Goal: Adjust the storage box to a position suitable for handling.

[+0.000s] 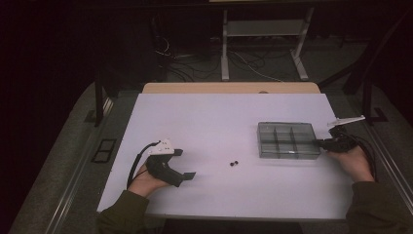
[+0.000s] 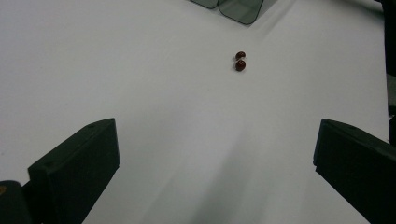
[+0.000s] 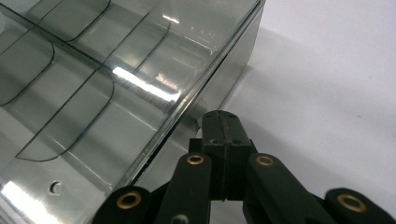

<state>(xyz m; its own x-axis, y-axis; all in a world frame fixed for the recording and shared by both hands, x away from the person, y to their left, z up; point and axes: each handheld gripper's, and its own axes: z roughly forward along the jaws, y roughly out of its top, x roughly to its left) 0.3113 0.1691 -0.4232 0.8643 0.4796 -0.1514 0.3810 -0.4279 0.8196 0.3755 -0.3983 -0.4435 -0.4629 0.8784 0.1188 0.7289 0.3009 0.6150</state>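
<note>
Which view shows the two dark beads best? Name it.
The left gripper view: the two dark beads lie close, touching, reddish-brown. In the high view they are tiny specks left of the clear box.

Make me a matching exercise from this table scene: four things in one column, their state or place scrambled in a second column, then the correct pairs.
1. left gripper
2. right gripper
3. two dark beads
4. clear compartment box

A. jaws shut, tip at the box's wall
B. lying on the table between the hands
C. jaws wide apart, holding nothing
D. at the table's right side, compartments empty

Pairs: 1-C, 2-A, 3-B, 4-D
</note>
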